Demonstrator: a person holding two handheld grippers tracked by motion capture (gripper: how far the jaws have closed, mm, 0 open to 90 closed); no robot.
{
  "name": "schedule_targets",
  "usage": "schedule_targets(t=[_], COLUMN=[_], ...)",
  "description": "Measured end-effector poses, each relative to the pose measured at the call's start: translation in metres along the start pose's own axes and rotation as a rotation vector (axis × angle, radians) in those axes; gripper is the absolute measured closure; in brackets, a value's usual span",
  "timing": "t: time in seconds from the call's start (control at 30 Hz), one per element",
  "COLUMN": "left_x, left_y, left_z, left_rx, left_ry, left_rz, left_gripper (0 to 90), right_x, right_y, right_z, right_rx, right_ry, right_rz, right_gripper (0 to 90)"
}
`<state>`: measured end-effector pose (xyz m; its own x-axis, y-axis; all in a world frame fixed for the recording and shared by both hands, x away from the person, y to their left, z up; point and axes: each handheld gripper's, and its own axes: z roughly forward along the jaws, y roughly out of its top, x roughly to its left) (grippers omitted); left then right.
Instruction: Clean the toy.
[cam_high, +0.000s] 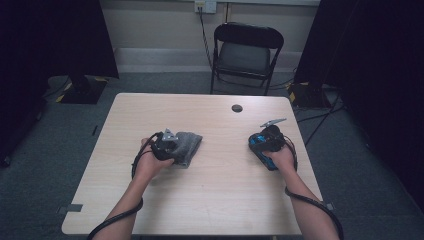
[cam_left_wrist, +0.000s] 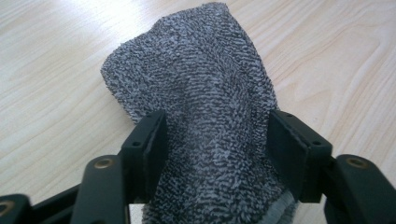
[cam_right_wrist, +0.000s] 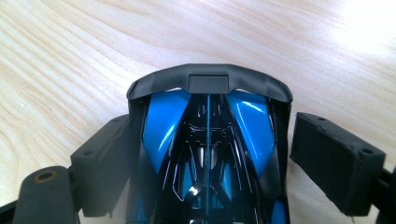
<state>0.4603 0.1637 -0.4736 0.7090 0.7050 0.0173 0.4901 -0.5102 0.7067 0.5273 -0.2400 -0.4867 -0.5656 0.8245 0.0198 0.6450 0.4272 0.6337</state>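
Note:
A grey terry cloth (cam_high: 190, 145) (cam_left_wrist: 196, 79) lies bunched on the light wooden table (cam_high: 215, 195), left of the middle. My left gripper (cam_high: 172, 144) (cam_left_wrist: 215, 140) straddles its near end; the jaws stand apart and the cloth fills the gap, brushing both pads without being squeezed. A blue and black toy car (cam_high: 259, 143) (cam_right_wrist: 205, 135) rests on the table at the right. My right gripper (cam_high: 262, 148) (cam_right_wrist: 210, 154) is open around the car, with a clear gap between the car and the right pad (cam_right_wrist: 336, 158).
A dark round grommet (cam_high: 237, 108) sits in the tabletop near the far edge. A black folding chair (cam_high: 247, 50) stands beyond the table, with cables on the floor to the right. Black curtains hang on both sides.

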Motion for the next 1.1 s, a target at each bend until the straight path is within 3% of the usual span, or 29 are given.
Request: schedule_targets(t=[0.13, 0.33, 0.6, 1.1], left_x=[0.0, 0.001, -0.002, -0.004], left_y=[0.001, 0.004, 0.007, 0.011], left_z=[-0.001, -0.005, -0.008, -0.017], left_rx=[0.011, 0.003, -0.002, -0.014], left_ry=[0.007, 0.031, 0.024, 0.014], left_rz=[-0.028, -0.035, -0.031, -0.072], left_gripper=[32.0, 25.6, 25.9, 18.5], right_x=[0.0, -0.001, 0.001, 0.012], right_y=[0.001, 0.001, 0.001, 0.005], right_z=[-0.003, -0.011, -0.017, -0.029], right_rx=[-0.01, -0.025, -0.034, -0.037], right_ry=[0.005, 0.007, 0.025, 0.066], right_rz=[0.005, 0.009, 0.014, 0.002], right_gripper=[14.7, 14.2, 13.6, 13.8])
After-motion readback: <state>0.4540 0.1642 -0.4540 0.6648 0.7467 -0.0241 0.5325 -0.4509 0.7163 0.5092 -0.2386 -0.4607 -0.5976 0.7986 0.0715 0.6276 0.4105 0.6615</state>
